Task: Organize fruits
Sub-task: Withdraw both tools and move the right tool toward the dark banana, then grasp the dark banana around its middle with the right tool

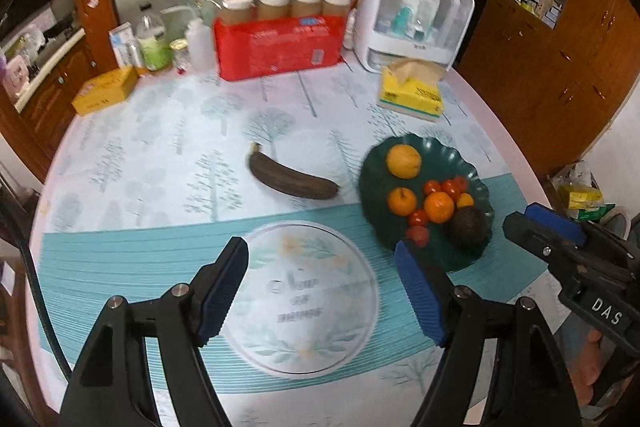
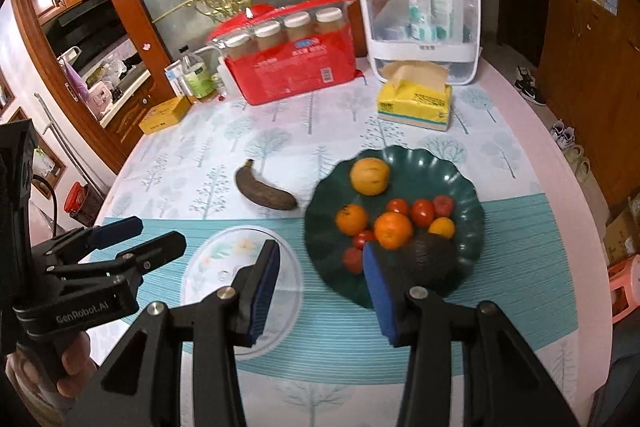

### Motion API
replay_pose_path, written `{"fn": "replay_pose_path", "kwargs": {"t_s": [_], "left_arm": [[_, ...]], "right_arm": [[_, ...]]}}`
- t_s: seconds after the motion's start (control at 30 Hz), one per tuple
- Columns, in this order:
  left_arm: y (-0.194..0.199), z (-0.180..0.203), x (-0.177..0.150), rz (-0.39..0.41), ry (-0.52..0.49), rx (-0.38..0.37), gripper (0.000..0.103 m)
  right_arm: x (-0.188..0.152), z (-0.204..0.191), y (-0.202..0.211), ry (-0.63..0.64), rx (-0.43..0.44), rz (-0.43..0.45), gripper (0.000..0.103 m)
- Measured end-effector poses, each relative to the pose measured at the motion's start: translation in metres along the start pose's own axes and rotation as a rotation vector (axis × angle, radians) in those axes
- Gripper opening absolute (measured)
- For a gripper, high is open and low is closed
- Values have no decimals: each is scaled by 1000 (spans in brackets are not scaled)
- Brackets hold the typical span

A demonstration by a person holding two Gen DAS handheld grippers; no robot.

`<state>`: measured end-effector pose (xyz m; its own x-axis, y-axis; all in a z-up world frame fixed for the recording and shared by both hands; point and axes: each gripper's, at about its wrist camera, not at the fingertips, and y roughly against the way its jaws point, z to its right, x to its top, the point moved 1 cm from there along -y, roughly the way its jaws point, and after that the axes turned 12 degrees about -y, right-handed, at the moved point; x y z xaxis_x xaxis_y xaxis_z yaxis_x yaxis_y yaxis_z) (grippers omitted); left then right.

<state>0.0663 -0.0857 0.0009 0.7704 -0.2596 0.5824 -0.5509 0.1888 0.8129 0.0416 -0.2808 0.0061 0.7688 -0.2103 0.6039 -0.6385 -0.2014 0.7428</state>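
Note:
An overripe dark brown banana (image 1: 292, 179) (image 2: 264, 191) lies on the tablecloth, left of a dark green scalloped plate (image 1: 372, 163) (image 2: 320, 195). The plate holds a yellow round fruit (image 1: 404, 161) (image 2: 370, 175), two oranges (image 1: 439, 207) (image 2: 393, 230), several small tomatoes (image 1: 440, 187) (image 2: 422, 211) and a dark avocado (image 1: 468, 225) (image 2: 432, 255). My left gripper (image 1: 320, 287) (image 2: 158, 233) hangs open above the round table mat, with nothing between its fingers. My right gripper (image 2: 322, 291) (image 1: 532, 223) is open over the plate's near edge and holds nothing.
Along the back of the table stand a red pack of jars (image 1: 276, 43) (image 2: 296, 63), a white storage case (image 1: 416, 19) (image 2: 420, 27), a yellow tissue box (image 1: 412, 91) (image 2: 414, 103), a yellow carton (image 1: 106, 89) and bottles (image 1: 154, 43). A round printed mat (image 1: 304, 303) lies near the front.

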Motion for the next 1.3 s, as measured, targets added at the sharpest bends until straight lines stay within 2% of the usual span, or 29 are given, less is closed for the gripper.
{"fn": "replay_pose_path", "kwargs": {"t_s": [0.17,0.37,0.53,0.67,0.8,0.97,1.3], "left_arm": [[34,-36,8,40,-32,74,75],[72,-87,31,111,-29,131,75],[78,-128,47,146,-3,168,75],[59,-156,50,125,31,156,75],[30,-175,46,106,55,168,75],[-18,-188,40,78,106,148,75],[-118,-187,34,-23,164,126,75]], "right_arm": [[4,-41,15,8,20,41,44],[28,-99,35,73,2,122,44],[48,-137,36,126,2,170,44],[58,-155,19,162,-25,177,44],[63,-159,-14,176,-39,156,44],[68,-150,-67,186,-43,83,44],[57,-146,-170,323,-29,-67,44]]}}
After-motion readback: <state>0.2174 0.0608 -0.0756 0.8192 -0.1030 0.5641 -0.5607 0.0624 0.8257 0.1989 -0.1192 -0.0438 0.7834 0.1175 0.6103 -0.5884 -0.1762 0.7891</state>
